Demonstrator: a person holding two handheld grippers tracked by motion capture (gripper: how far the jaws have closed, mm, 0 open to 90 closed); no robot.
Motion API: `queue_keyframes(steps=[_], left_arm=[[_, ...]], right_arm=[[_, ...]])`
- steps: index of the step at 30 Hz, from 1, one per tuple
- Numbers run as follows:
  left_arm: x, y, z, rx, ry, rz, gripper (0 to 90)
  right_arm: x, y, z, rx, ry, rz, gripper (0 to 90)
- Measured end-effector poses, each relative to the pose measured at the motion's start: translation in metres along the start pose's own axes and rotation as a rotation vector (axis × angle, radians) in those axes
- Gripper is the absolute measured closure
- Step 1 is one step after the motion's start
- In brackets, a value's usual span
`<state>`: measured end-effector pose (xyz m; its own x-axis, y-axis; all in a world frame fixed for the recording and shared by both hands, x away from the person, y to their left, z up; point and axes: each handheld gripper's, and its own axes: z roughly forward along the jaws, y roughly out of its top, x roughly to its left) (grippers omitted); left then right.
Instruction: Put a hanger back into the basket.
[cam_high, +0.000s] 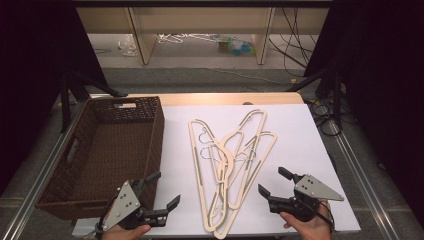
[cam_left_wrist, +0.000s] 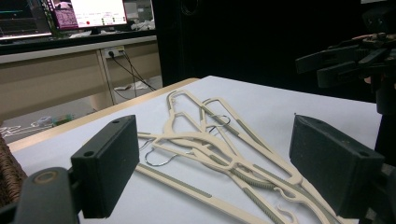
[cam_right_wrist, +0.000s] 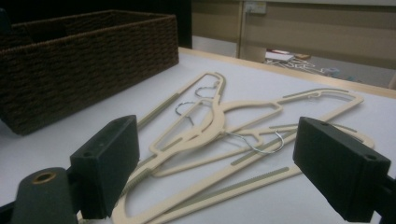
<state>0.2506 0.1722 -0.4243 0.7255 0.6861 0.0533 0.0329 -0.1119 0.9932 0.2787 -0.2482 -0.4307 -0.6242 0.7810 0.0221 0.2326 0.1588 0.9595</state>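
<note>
Hangers (cam_high: 231, 167), several cream-coloured ones with metal hooks, lie in a crossed, overlapping pile in the middle of the high view, on the white table (cam_high: 310, 145), just right of the brown woven basket (cam_high: 107, 150) that fills the left of that frame. The left gripper (cam_high: 159, 194) sits at the lower left, near the basket's near corner, its fingers spread wide with nothing between them; the right gripper (cam_high: 274, 181) sits at the lower right, just beside the pile's lower end, fingers likewise apart and empty. In the right gripper view the hooks (cam_right_wrist: 254, 139) thread through neighbouring frames. That tangle looks like the main risk: lifting one hanger would probably drag others along or flip them off the table edge. The flat, thin frames lie tight against the table, so fingers may slide over an edge rather than catch it.
</note>
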Motion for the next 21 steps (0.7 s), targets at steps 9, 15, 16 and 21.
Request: queue_keyframes(steps=[9,15,16,21], left_arm=[[0.0002,0.0000,0.0004,0.006,-0.004,0.009,15.8],[0.0003,-0.0002,0.0002,0.006,-0.005,0.000,15.8],[0.0002,-0.0001,0.0002,0.006,-0.005,0.001,15.8],[-0.0001,-0.0003,0.0005,0.009,-0.007,0.009,15.9]], right_arm=[[0.0036,-0.0017,0.0038,0.052,0.016,-0.006,15.4],[0.0043,-0.0025,0.0059,0.070,0.032,-0.005,15.4],[0.0047,-0.0025,0.0057,0.069,0.024,-0.001,15.4],[0.0033,-0.0027,0.0058,0.067,0.024,0.001,15.5]])
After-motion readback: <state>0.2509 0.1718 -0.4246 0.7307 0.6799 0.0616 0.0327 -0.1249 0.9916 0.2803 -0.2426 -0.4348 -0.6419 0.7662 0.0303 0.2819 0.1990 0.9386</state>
